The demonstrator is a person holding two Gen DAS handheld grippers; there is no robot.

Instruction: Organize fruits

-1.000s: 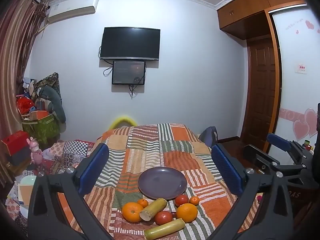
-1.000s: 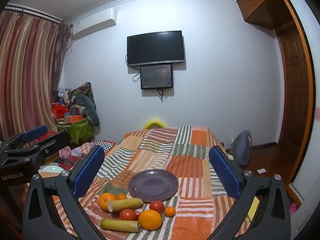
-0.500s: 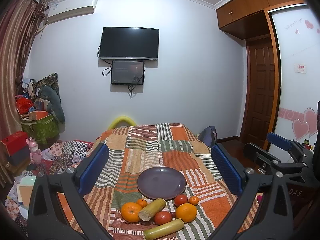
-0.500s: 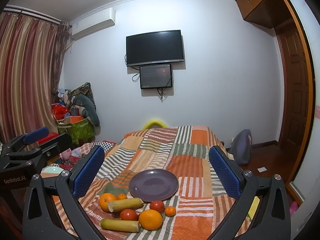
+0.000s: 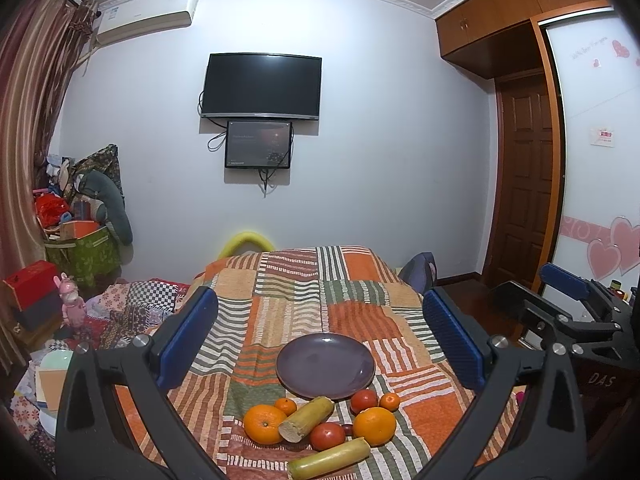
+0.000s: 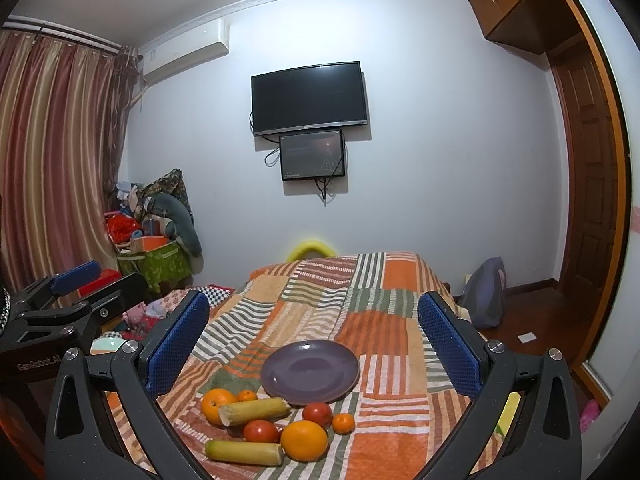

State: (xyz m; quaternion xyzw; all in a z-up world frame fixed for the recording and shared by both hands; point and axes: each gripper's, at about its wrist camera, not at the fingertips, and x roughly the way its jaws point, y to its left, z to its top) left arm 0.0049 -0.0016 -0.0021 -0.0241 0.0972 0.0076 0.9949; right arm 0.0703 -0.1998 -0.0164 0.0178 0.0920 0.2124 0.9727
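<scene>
Both grippers' fingers (image 5: 188, 340) (spread wide, empty) hover above the fruits (image 5: 320, 428).

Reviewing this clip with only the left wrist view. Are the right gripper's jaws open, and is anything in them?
Observer: The right wrist view shows the right gripper with jaws wide apart, nothing between them.
Operator: That gripper blocks my view right of the bed. Anything there?
Observer: A small white card lies on the wooden floor, to the right of the blue-grey bag.
Operator: Any marking on the left gripper?
Observer: Its side reads GenRobot.AI.
</scene>
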